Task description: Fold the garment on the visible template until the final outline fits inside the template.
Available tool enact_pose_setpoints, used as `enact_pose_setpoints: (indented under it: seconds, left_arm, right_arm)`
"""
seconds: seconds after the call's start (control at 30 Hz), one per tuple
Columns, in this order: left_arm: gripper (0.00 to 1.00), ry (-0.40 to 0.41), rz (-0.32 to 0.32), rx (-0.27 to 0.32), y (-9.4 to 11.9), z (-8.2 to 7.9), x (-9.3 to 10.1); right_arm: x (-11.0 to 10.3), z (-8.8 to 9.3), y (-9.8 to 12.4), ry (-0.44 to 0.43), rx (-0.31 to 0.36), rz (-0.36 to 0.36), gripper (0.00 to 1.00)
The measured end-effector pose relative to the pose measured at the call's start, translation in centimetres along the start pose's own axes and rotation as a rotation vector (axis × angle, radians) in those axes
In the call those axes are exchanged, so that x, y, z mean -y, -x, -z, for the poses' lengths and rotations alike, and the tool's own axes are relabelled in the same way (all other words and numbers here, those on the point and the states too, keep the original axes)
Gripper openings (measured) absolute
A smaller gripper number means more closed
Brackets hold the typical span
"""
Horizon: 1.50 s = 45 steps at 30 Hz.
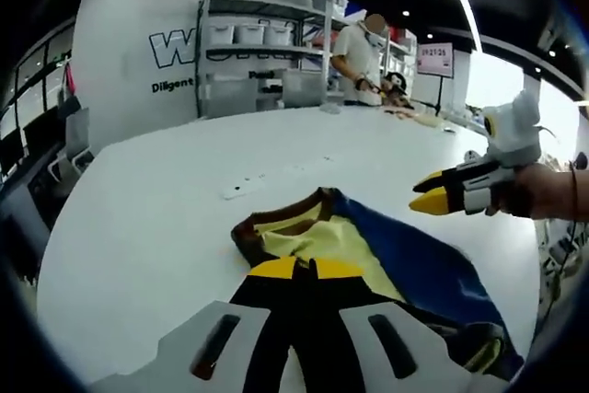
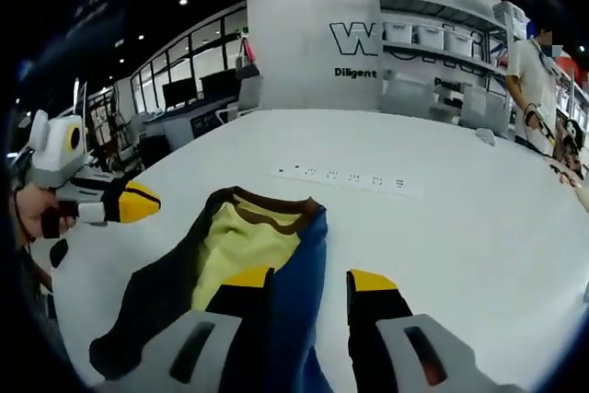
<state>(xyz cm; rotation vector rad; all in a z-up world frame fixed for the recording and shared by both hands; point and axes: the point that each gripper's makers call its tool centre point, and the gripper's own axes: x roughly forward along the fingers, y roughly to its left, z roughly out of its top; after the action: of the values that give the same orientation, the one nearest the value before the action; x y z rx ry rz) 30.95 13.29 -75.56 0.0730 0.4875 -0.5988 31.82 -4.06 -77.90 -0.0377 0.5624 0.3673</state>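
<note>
The garment lies flat on the white table. It has a yellow middle, a blue side, a dark side and a brown collar. My left gripper hovers over its yellow part with the yellow tips close together and nothing between them. In the right gripper view the garment lies with its collar away from me, and the left gripper hangs to its left, off the cloth. My right gripper is open, with the blue edge running between its jaws. From the left gripper view it floats to the garment's right.
A white power strip lies on the table beyond the collar, also seen as the power strip. A person works at the table's far end by shelves with grey bins. A hand holds the left gripper.
</note>
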Motion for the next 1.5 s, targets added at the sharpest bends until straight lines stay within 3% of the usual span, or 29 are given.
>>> enact_pose_setpoints:
  seconds: [0.17, 0.27, 0.8, 0.93, 0.97, 1.2, 1.5]
  left_arm:
    - [0.02, -0.032, 0.011, 0.004, 0.7, 0.2, 1.2]
    - [0.03, 0.016, 0.045, 0.008, 1.3, 0.4, 2.1]
    - [0.1, 0.009, 0.117, 0.011, 4.5, 1.4, 5.3]
    - [0.11, 0.016, 0.13, 0.013, 5.3, 2.1, 6.1]
    - [0.11, 0.021, 0.133, 0.015, 5.3, 2.2, 6.2]
    - [0.11, 0.036, 0.158, 0.003, 6.6, 3.6, 7.8]
    - [0.12, 0.063, 0.169, -0.027, 8.5, 5.9, 8.9]
  right_arm:
    - [-0.7, 0.2, 0.9, 0.045, 0.005, 0.002, 0.26]
    - [-1.4, 0.6, 1.3, 0.074, -0.017, -0.023, 0.27]
    - [-3.2, 1.7, 4.3, 0.055, -0.032, -0.045, 0.28]
    - [-3.8, 2.2, 4.9, 0.017, -0.032, -0.064, 0.28]
    - [-4.4, 2.5, 5.0, -0.02, -0.032, -0.096, 0.28]
    - [-4.9, 3.5, 6.0, 0.002, -0.032, -0.092, 0.28]
    - [-5.7, 4.5, 7.2, -0.051, -0.026, -0.084, 0.28]
